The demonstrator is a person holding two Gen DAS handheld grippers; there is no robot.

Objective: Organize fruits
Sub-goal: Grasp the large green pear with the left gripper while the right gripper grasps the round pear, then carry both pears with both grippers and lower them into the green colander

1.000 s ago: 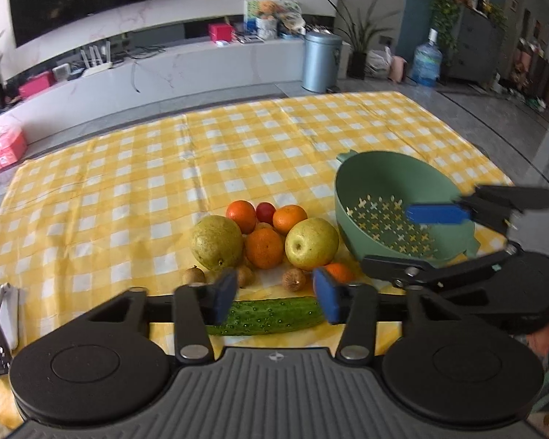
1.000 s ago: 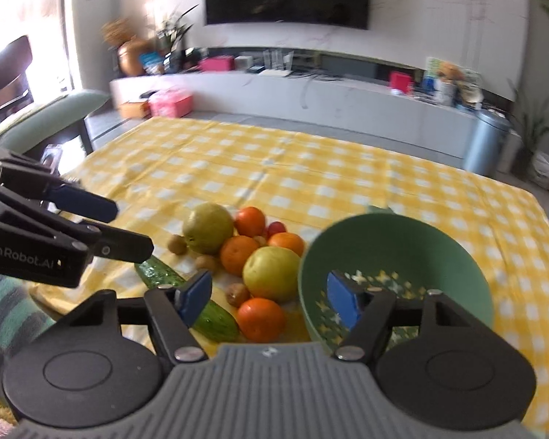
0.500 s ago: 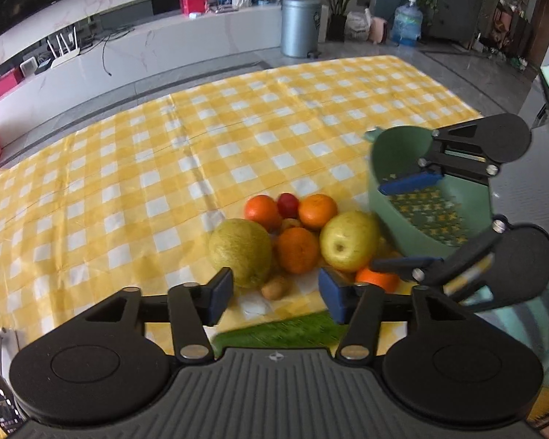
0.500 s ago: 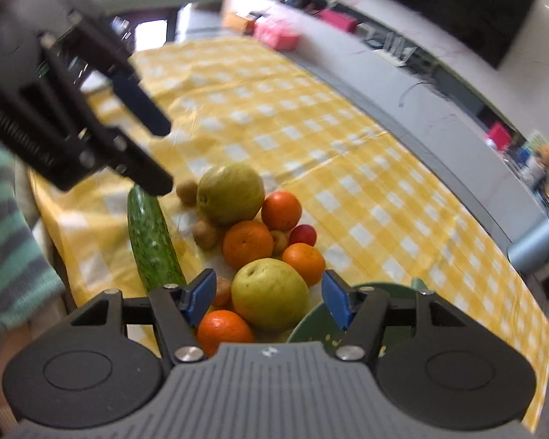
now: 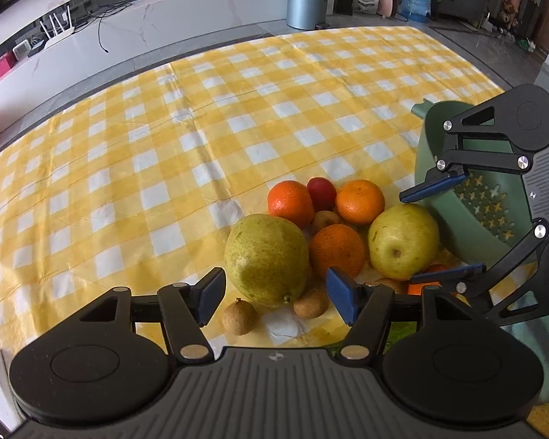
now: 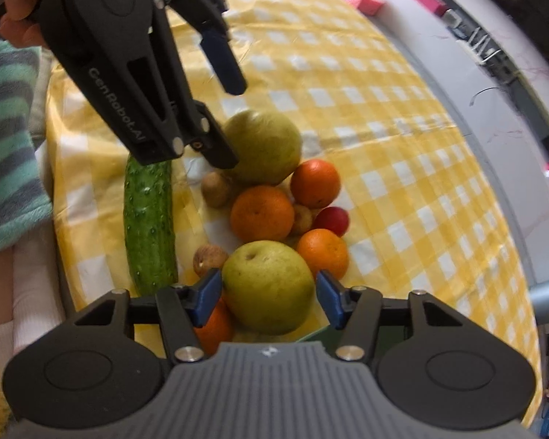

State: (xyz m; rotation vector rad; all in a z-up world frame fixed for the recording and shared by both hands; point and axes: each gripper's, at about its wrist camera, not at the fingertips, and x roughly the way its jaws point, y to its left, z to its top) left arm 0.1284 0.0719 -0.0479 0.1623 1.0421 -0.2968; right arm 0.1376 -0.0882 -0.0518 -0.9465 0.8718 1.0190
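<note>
Fruit lies heaped on the yellow checked cloth (image 5: 208, 117) that covers the worktop, close to its near edge. In the left wrist view, the left tongs (image 5: 276, 294) stand apart, having just been opening, and they frame the large green pear (image 5: 267, 258) without pressing on it; two small brown longans (image 5: 239, 316) sit just before them. Behind the pear cluster three oranges (image 5: 336, 250), a small red fruit (image 5: 322, 193) and another longan.

In the right wrist view, the right tongs (image 6: 269, 298) have just been closing and bracket the yellow-green pear (image 6: 268, 287); their blue pads (image 6: 206, 294) sit close beside it, with a slight gap still showing on each side. A fourth orange (image 6: 216, 325) lies partly hidden under the left pad. Beside the heap, nearest the worktop's edge, a cucumber (image 6: 148, 223) lies lengthwise.

A green colander (image 5: 483, 205) stands just beside the yellow-green pear, toward the worktop's right edge, with only bare slotted floor showing. A striped teal sleeve (image 6: 7, 146) shows beyond the edge.
</note>
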